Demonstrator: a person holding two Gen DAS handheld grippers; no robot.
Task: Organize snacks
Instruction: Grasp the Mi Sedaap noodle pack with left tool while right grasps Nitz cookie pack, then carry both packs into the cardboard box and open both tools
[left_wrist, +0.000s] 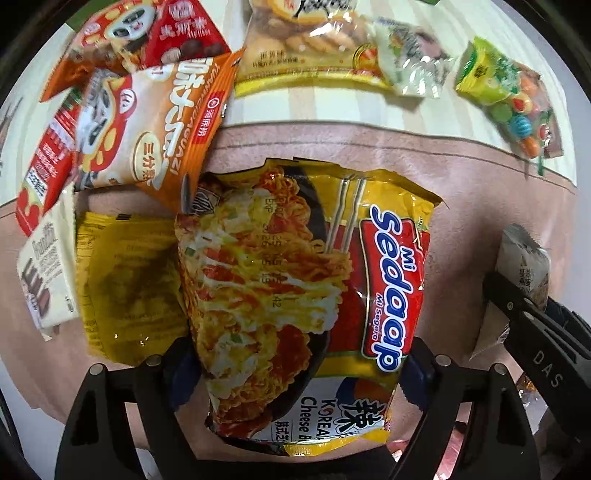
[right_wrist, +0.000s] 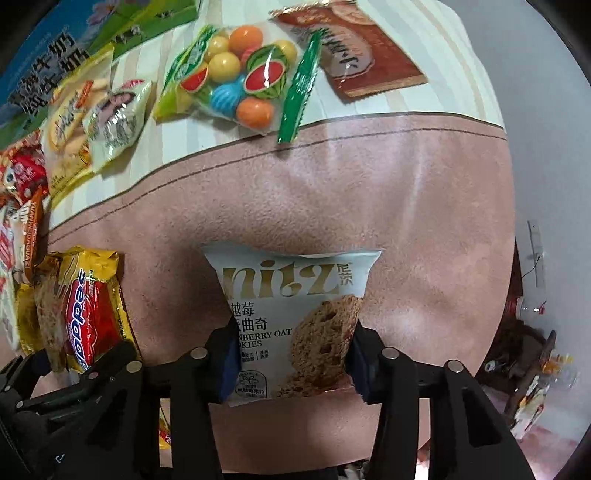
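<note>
My left gripper (left_wrist: 295, 365) is shut on a yellow Mi Sedaap noodle packet (left_wrist: 295, 288), held over the pink cloth (left_wrist: 461, 192). A second yellow noodle packet (left_wrist: 122, 288) lies just left of it. My right gripper (right_wrist: 291, 354) is shut on a white cranberry oat cookie packet (right_wrist: 295, 314), held above the same cloth (right_wrist: 369, 192). The right gripper also shows at the right edge of the left wrist view (left_wrist: 517, 310) with the cookie packet (left_wrist: 524, 258). The noodle packet also shows at the lower left of the right wrist view (right_wrist: 85, 317).
Orange and red sunflower-seed bags (left_wrist: 147, 122) and a white box (left_wrist: 44, 273) lie at the left. A biscuit bag (left_wrist: 306, 44), a small white packet (left_wrist: 410, 62) and a gumball bag (right_wrist: 236, 77) lie on the striped cloth behind. A brown cracker packet (right_wrist: 354, 51) lies far right.
</note>
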